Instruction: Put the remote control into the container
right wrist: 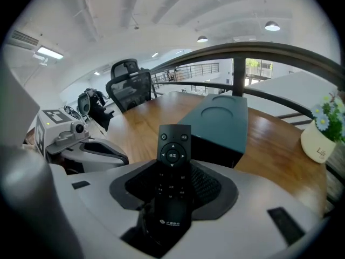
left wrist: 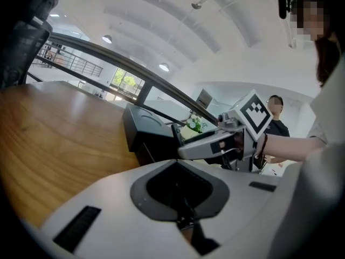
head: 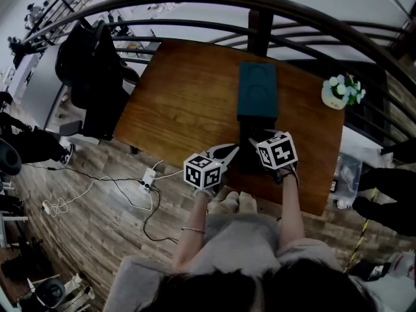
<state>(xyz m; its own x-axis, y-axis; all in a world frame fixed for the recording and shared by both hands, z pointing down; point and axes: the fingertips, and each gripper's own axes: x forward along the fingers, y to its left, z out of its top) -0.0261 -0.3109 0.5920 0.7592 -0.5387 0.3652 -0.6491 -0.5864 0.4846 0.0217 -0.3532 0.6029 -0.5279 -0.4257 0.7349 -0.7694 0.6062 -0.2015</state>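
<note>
Filling most of the head view, a big brown wooden table (head: 188, 103) is standing against a curved dark railing, and a black office chair (head: 91, 77) is standing at its far left corner. A long dark teal rectangular container (head: 257, 91) is lying on the table, with its short end pointing at the person and its top showing a shallow round recess. The person is holding both grippers side by side over the near edge of the table, just in front of this short end. The right gripper (head: 259, 142) is pinching the lower end of a slim black remote control (right wrist: 172, 166) between its jaws. The remote control is sticking out forward with its buttons facing up, and its button end is reaching near the container but is not touching it. The left gripper (left wrist: 182, 209) is waiting just beside the right one, its jaws pressed together with nothing between them. A small white pot with pale flowers (head: 339, 93) is sitting near the right edge of the table, well apart from the container.
</note>
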